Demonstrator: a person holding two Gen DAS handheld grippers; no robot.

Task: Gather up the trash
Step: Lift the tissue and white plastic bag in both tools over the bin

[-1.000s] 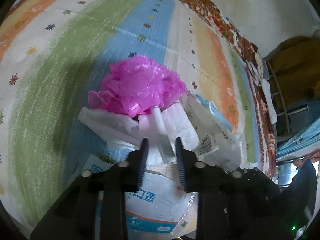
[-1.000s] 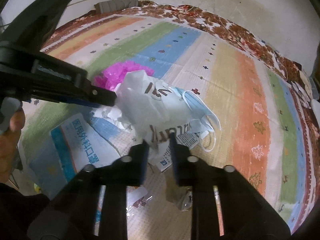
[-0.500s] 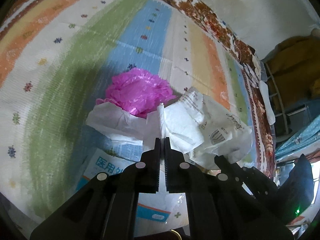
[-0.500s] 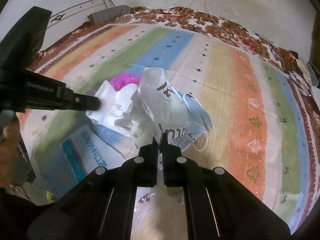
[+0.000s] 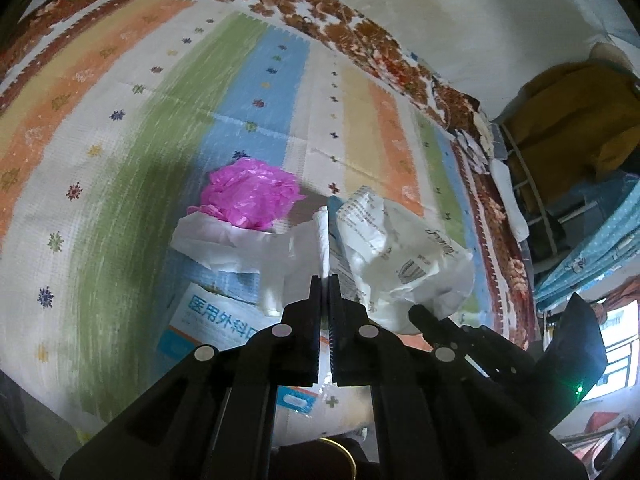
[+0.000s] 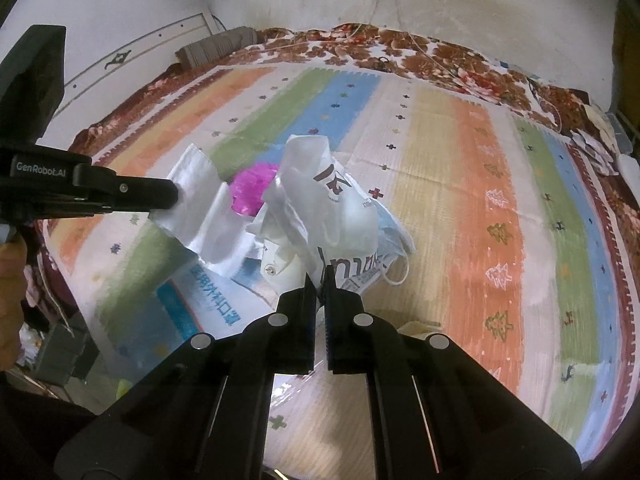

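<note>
A white plastic bag with dark lettering (image 6: 332, 208) hangs lifted over the striped mat, held from two sides. My left gripper (image 5: 325, 280) is shut on a twisted strip of its plain white side (image 5: 323, 236). Shut on the printed side is my right gripper (image 6: 320, 280). The left gripper (image 6: 172, 200) shows at the left of the right wrist view, pinching the bag's white edge (image 6: 200, 208). A crumpled pink plastic piece (image 5: 250, 196) lies on the mat behind the bag. A blue face mask (image 6: 394, 232) hangs at the bag's right side.
A blue and white mask package (image 5: 212, 320) lies flat on the striped mat (image 6: 480, 200) under the bag. A floral blanket (image 6: 440, 56) borders the mat along the wall. A rack with a mustard garment (image 5: 572, 120) stands at the right. A person's hand (image 6: 10, 264) holds the left gripper.
Both grippers shut on the white bag and rose, lifting it off the mat and spreading it. The pink plastic and the package stayed on the mat.
</note>
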